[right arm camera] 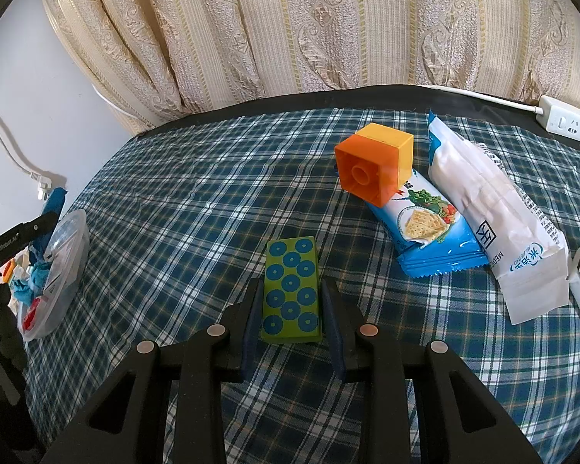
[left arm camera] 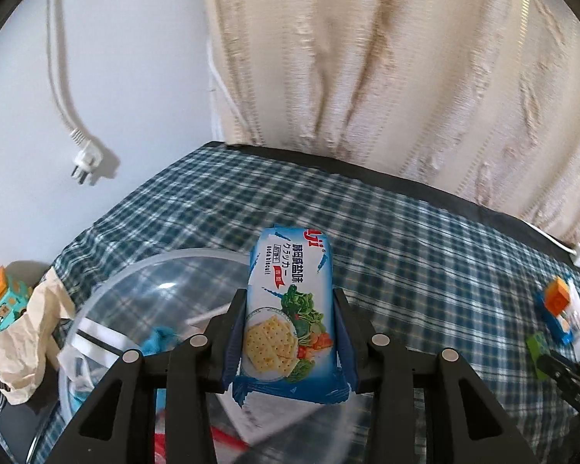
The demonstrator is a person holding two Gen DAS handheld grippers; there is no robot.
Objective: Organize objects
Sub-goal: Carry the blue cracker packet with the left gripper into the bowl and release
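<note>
My left gripper (left arm camera: 290,297) is shut on a blue soda biscuit packet (left arm camera: 290,309) and holds it above the checked cloth. The packet hangs beside the rim of a clear plastic tub (left arm camera: 135,290) with several small items inside. My right gripper (right arm camera: 292,286) is shut on a green block with blue circles (right arm camera: 290,290), low over the cloth. In the left wrist view the right gripper (left arm camera: 568,375) shows at the right edge with the green block (left arm camera: 537,352). The right wrist view shows the tub (right arm camera: 58,266) at the far left.
An orange and yellow block (right arm camera: 371,166) leans on a second biscuit packet (right arm camera: 429,228), beside a white pouch (right arm camera: 502,224). A power strip (right arm camera: 568,121) lies at the back right. A toy train (left arm camera: 2,301) and crumpled paper (left arm camera: 31,332) sit left of the tub. A plug (left arm camera: 83,162) hangs on the wall.
</note>
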